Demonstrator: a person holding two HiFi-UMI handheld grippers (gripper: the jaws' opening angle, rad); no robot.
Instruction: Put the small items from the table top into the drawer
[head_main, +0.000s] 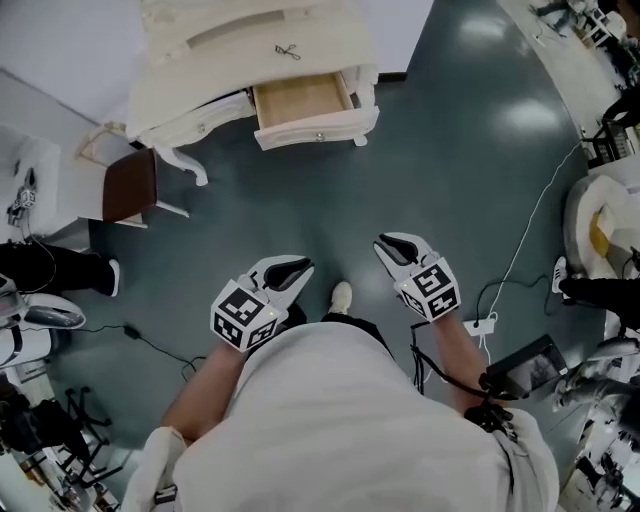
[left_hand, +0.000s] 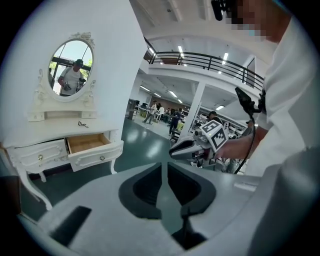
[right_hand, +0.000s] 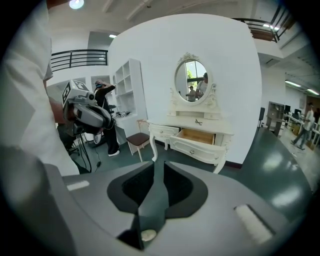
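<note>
A white dressing table (head_main: 200, 60) stands far ahead of me across the floor. Its right drawer (head_main: 300, 100) is pulled out and looks empty. One small dark metal item (head_main: 288, 50) lies on the table top above that drawer; the item (left_hand: 83, 124) also shows in the left gripper view and, tiny, in the right gripper view (right_hand: 199, 121). My left gripper (head_main: 303, 268) and right gripper (head_main: 383, 243) hover side by side at waist height, well short of the table. Each has its jaws a little apart, with only floor showing between them.
A brown stool (head_main: 130, 185) stands left of the table. A white cable and power strip (head_main: 480, 325) lie on the floor at my right. Another person's dark legs (head_main: 50, 268) and equipment are at the left edge. An oval mirror (right_hand: 191, 81) tops the table.
</note>
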